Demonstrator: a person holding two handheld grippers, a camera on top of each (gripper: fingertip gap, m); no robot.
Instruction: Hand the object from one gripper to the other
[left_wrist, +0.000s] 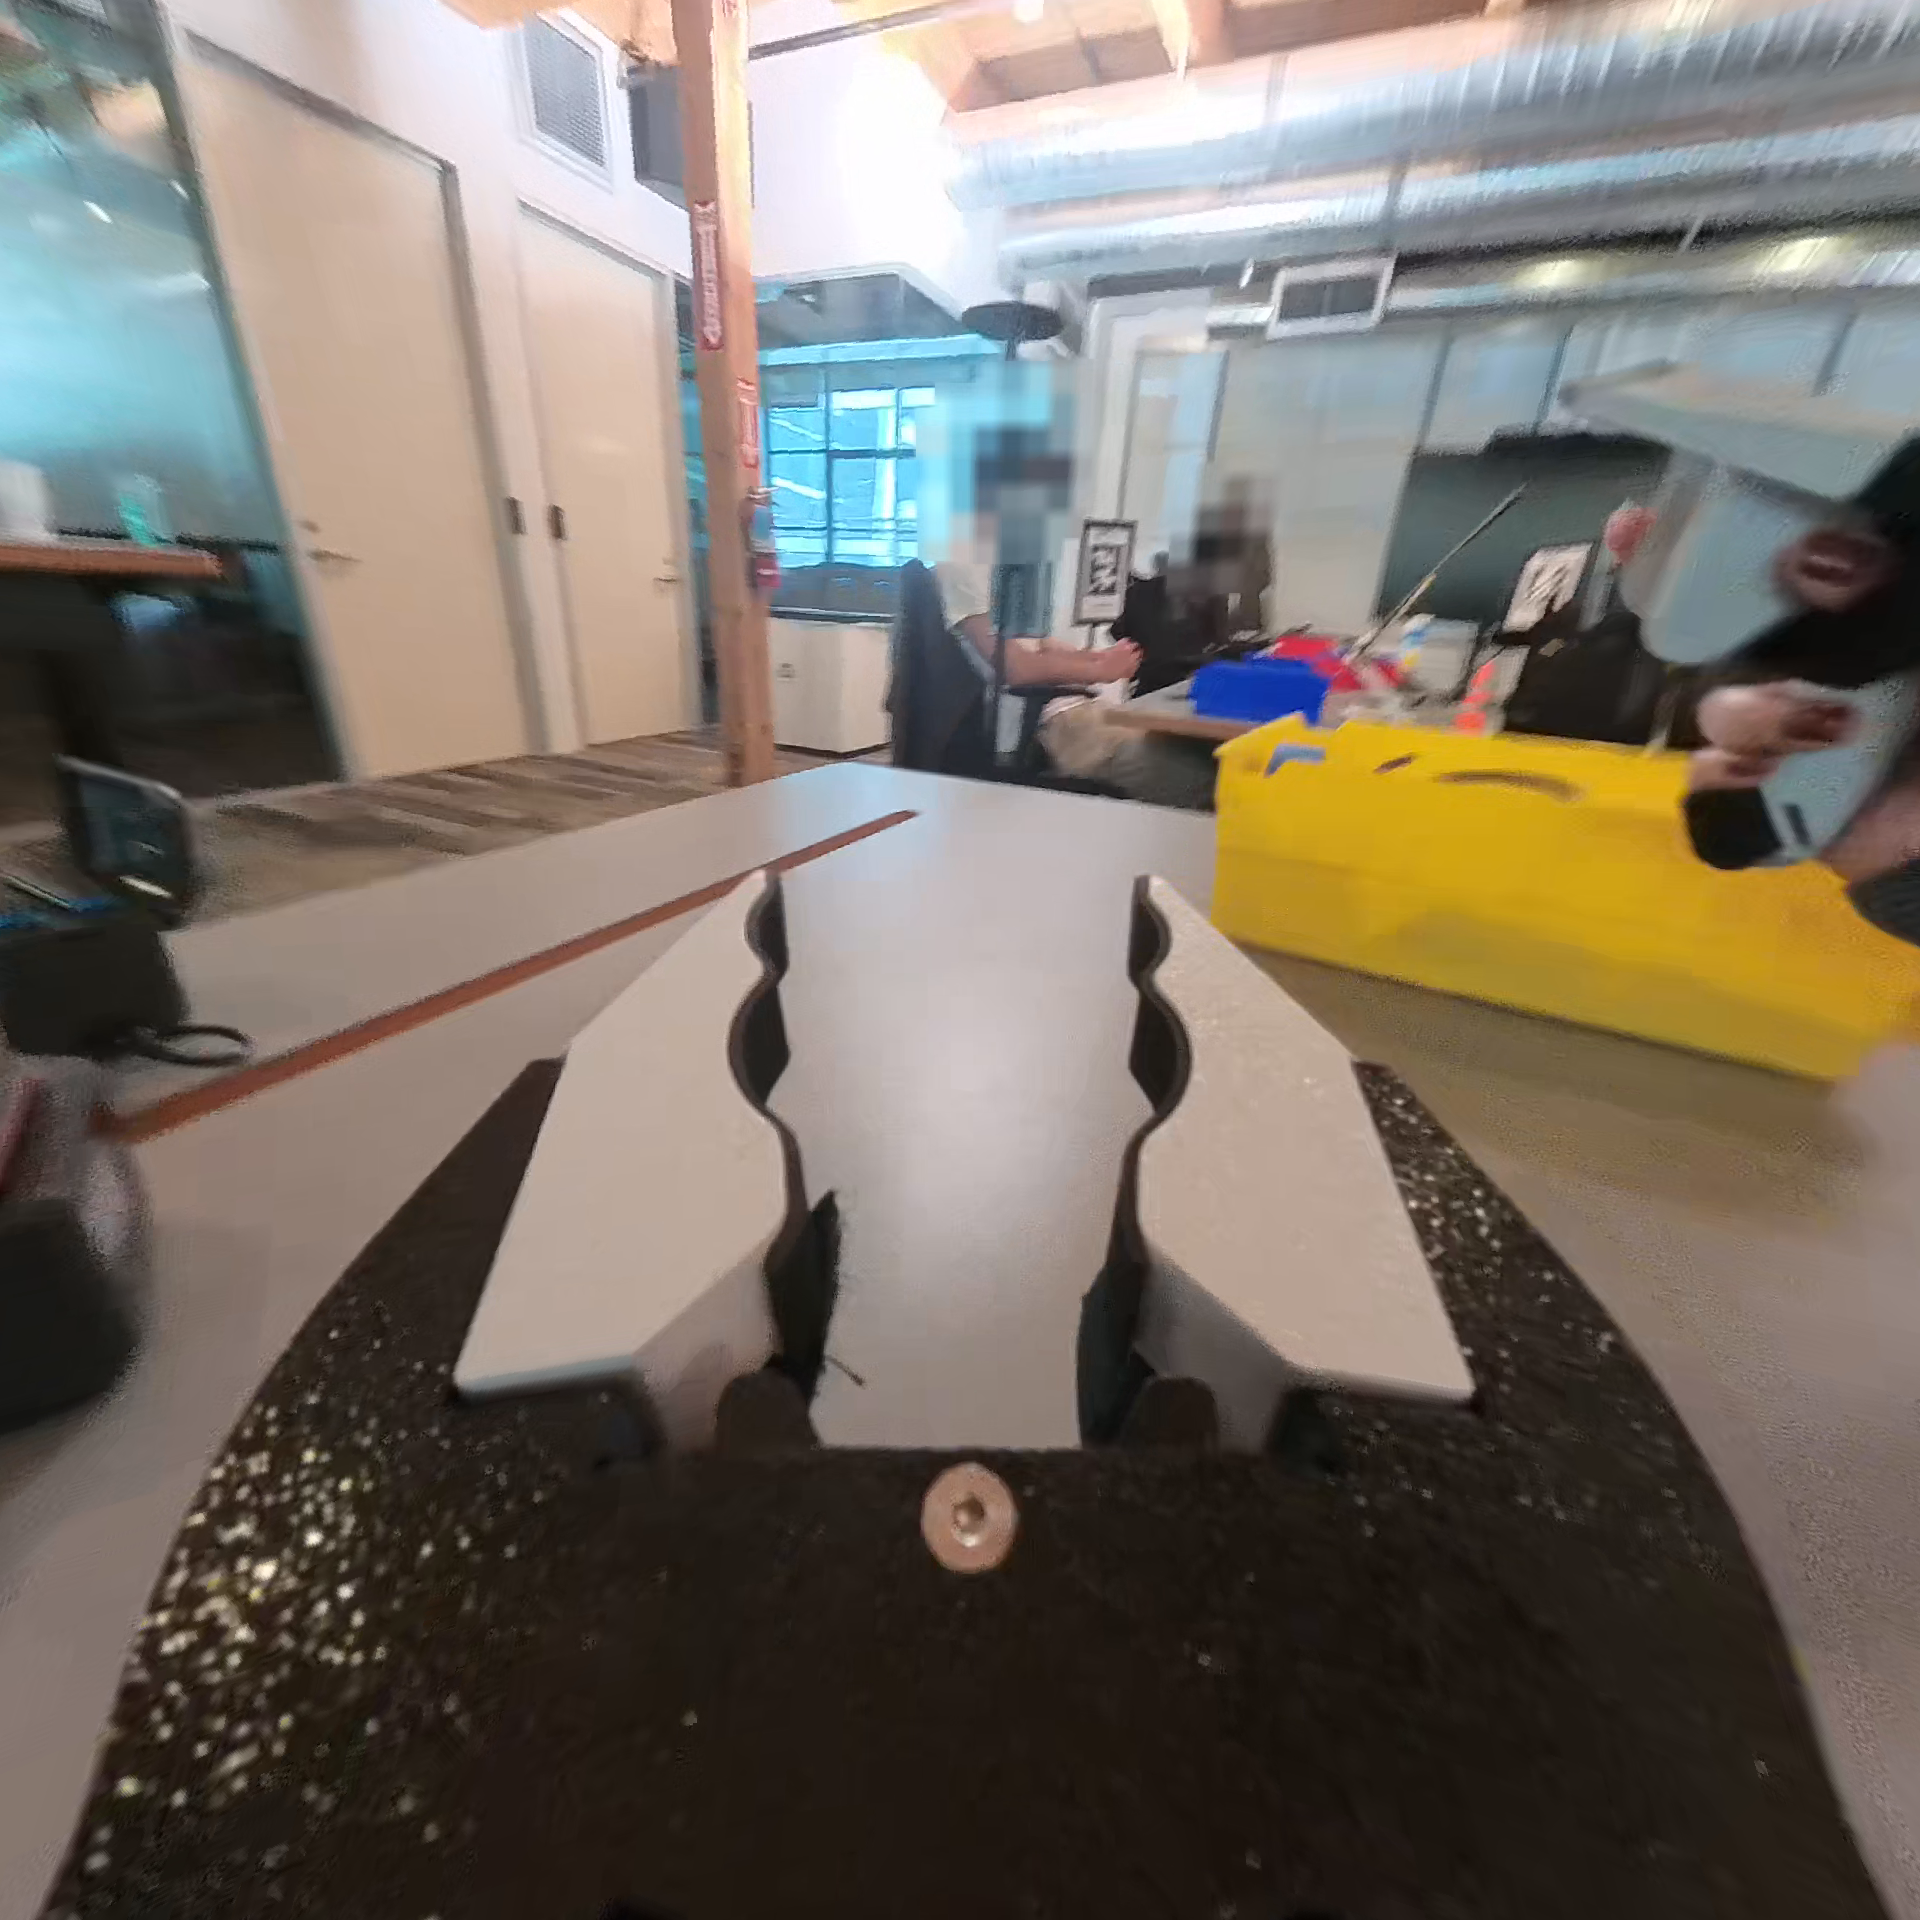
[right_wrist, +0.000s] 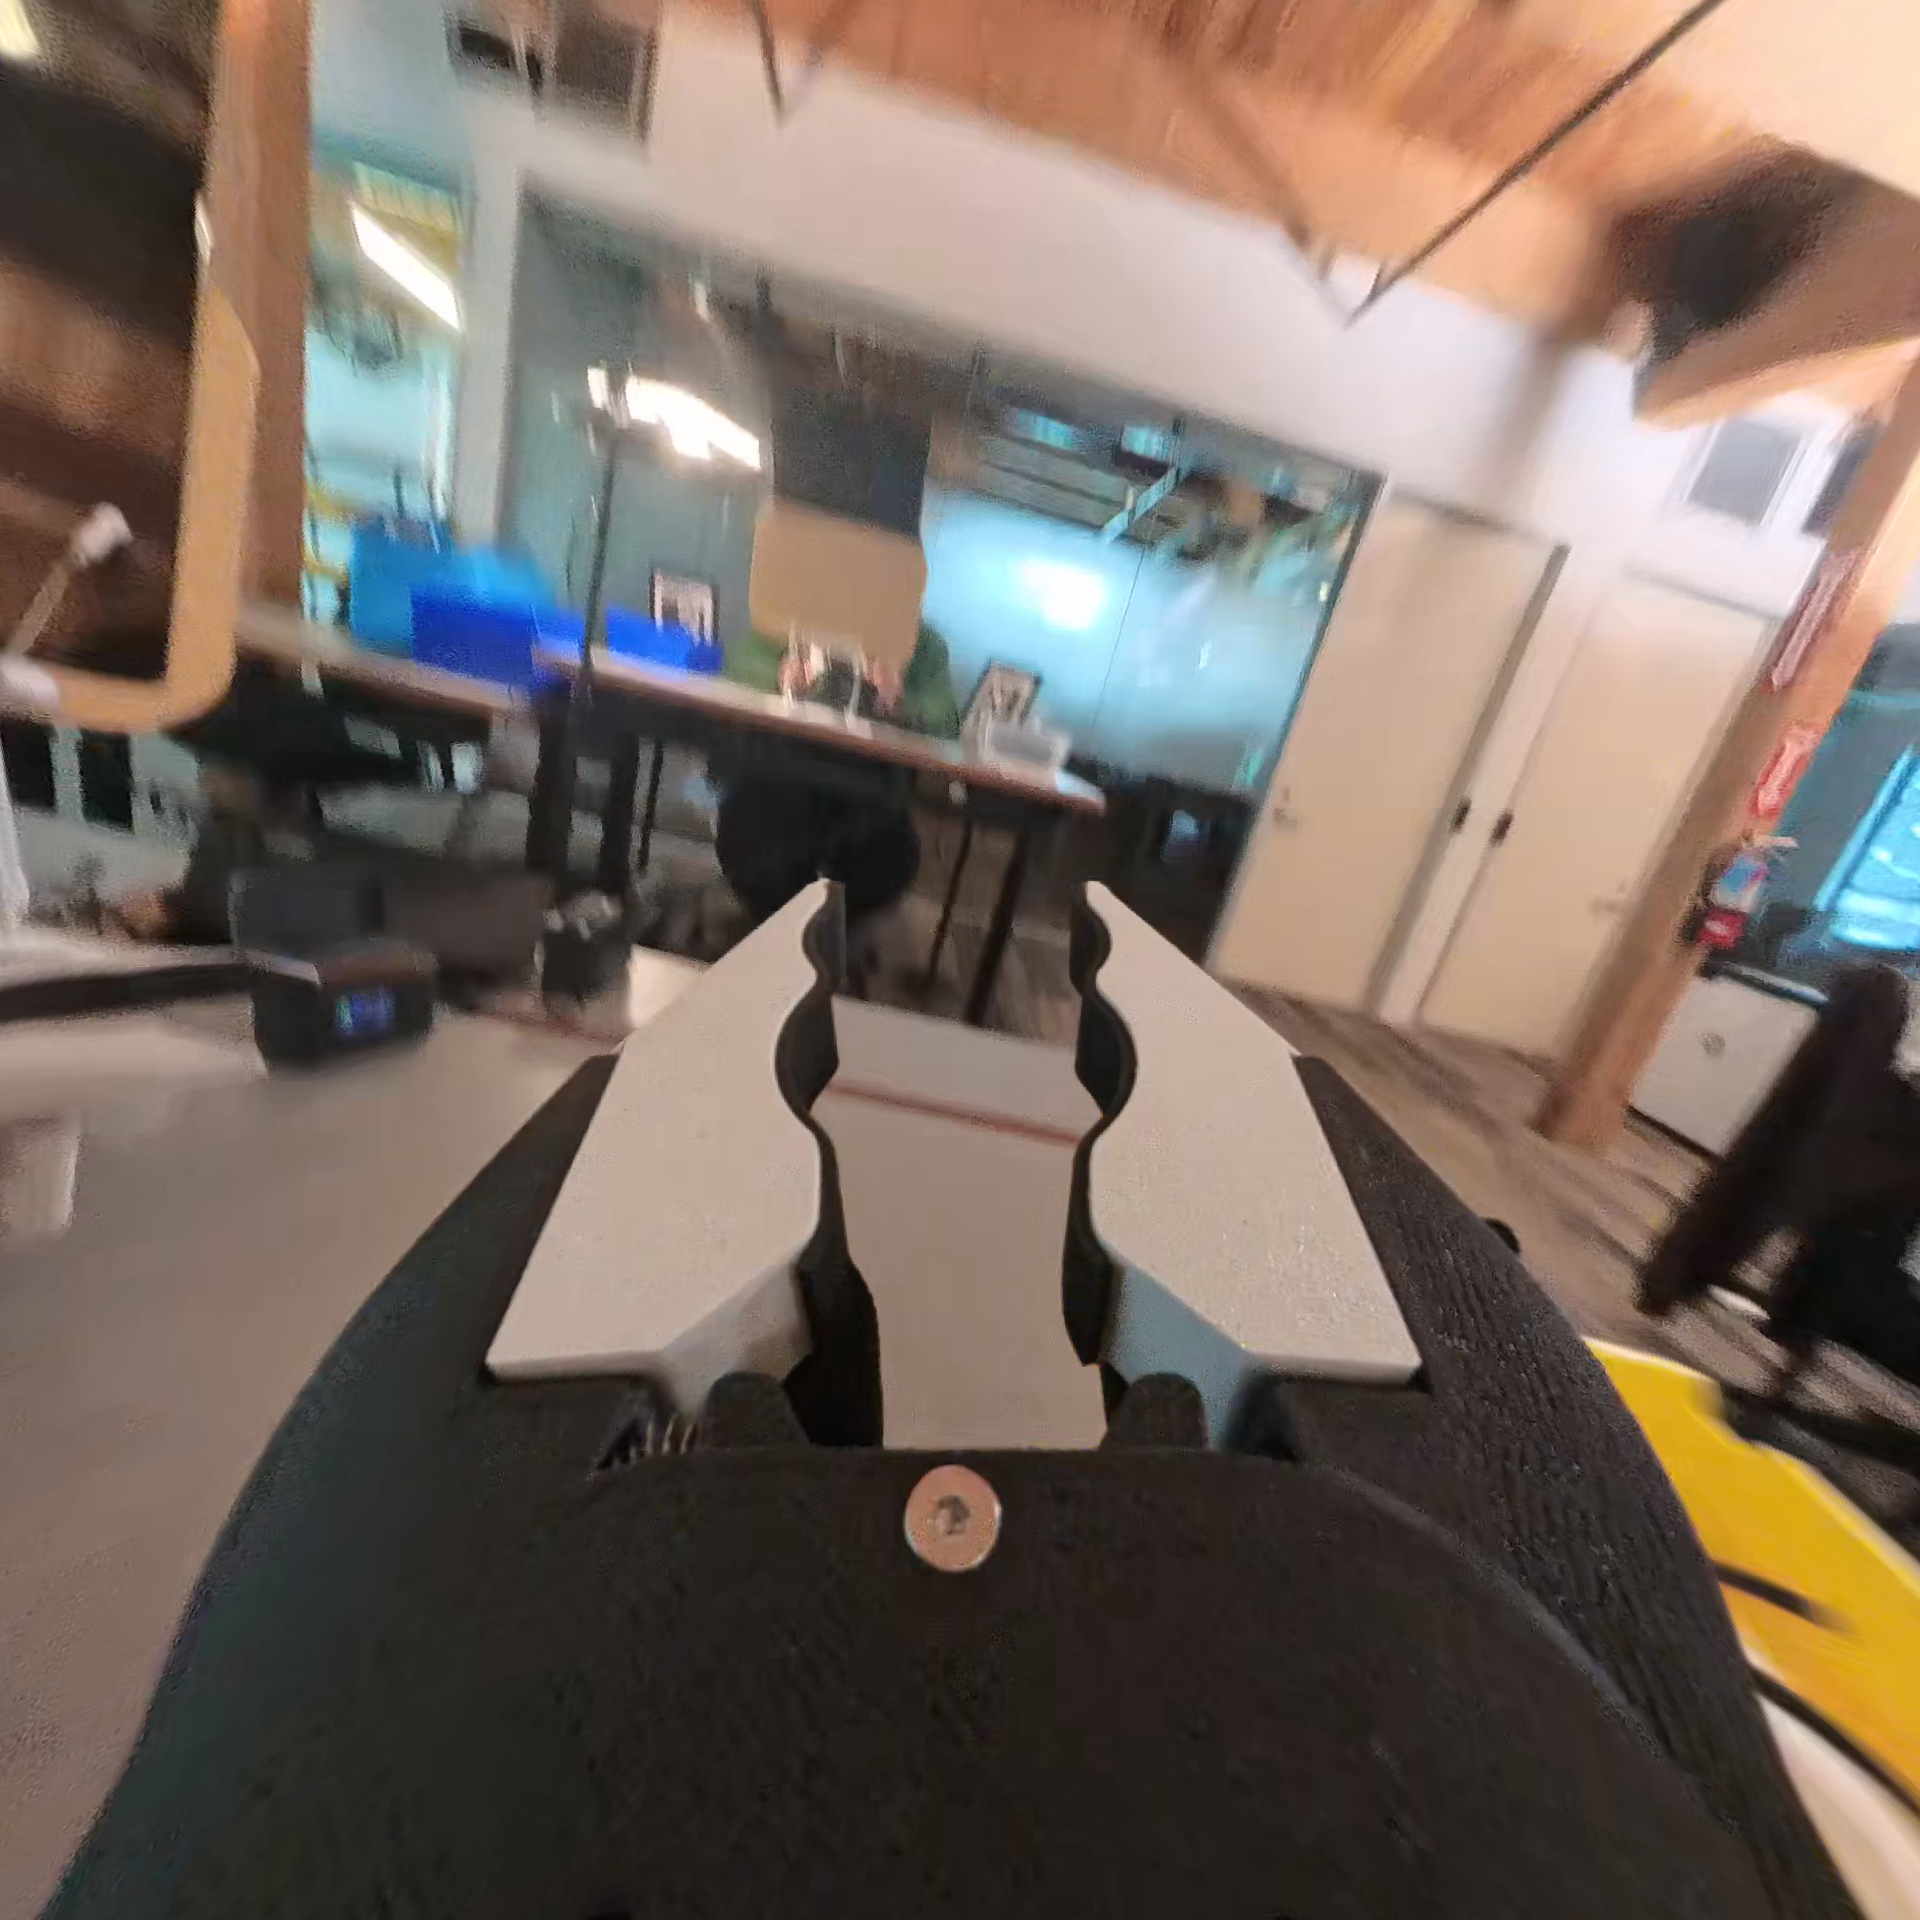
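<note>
My left gripper (left_wrist: 956, 888) is open and empty, its grey fingers spread over the grey table (left_wrist: 1558, 1164). My right gripper (right_wrist: 958, 894) is also open and empty, held above the same table (right_wrist: 208, 1247) and pointing out into the room. The right gripper also shows in the left wrist view (left_wrist: 1714, 520), blurred at the far right, held up in a hand above a yellow bin (left_wrist: 1455, 883). No object sits between either pair of fingers. What lies inside the bin is hidden.
The yellow bin stands on the table's right side and shows again at the lower right of the right wrist view (right_wrist: 1766, 1507). A small black device with a blue display (right_wrist: 343, 1003) sits at the left. A seated person (left_wrist: 1039, 665) and desks lie beyond the table.
</note>
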